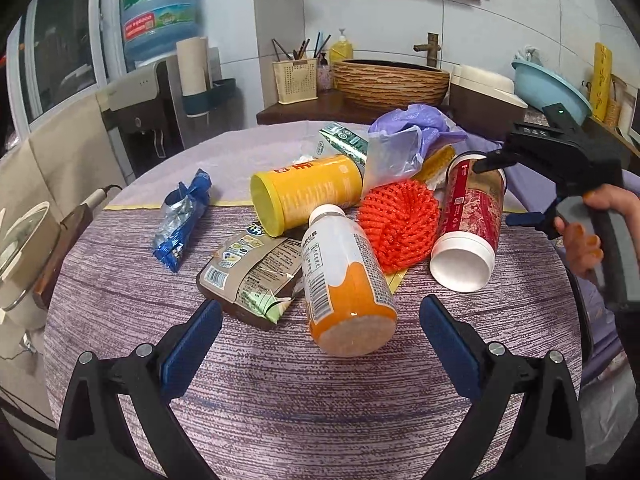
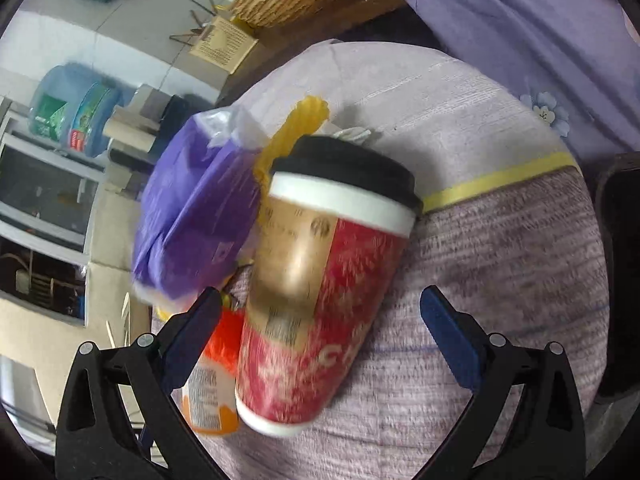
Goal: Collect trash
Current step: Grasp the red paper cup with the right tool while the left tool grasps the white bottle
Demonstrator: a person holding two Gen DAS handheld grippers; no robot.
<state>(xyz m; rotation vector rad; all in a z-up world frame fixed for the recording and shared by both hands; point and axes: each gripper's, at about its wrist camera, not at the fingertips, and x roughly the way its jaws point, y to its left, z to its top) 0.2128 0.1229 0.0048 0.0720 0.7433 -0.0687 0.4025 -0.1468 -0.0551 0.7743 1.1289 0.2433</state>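
Observation:
Trash lies on a round table with a purple cloth (image 1: 280,392). A white and orange bottle (image 1: 344,276) lies just ahead of my open left gripper (image 1: 320,332). Around it are a yellow can (image 1: 308,196), a brown snack pouch (image 1: 252,276), a blue wrapper (image 1: 182,220), an orange foam net (image 1: 396,224), a purple bag (image 1: 412,132) and a red paper cup (image 1: 472,220). My right gripper (image 2: 320,332) is open, its jaws either side of the red cup (image 2: 320,280), not touching it. In the left wrist view the right gripper (image 1: 492,162) hovers over the cup's top end.
A wicker bowl (image 1: 390,82), a utensil holder (image 1: 294,80) and a blue basin (image 1: 548,88) stand on a counter behind the table. A water dispenser (image 1: 156,80) is at the back left. A purple floral cloth (image 2: 520,40) lies beyond the table.

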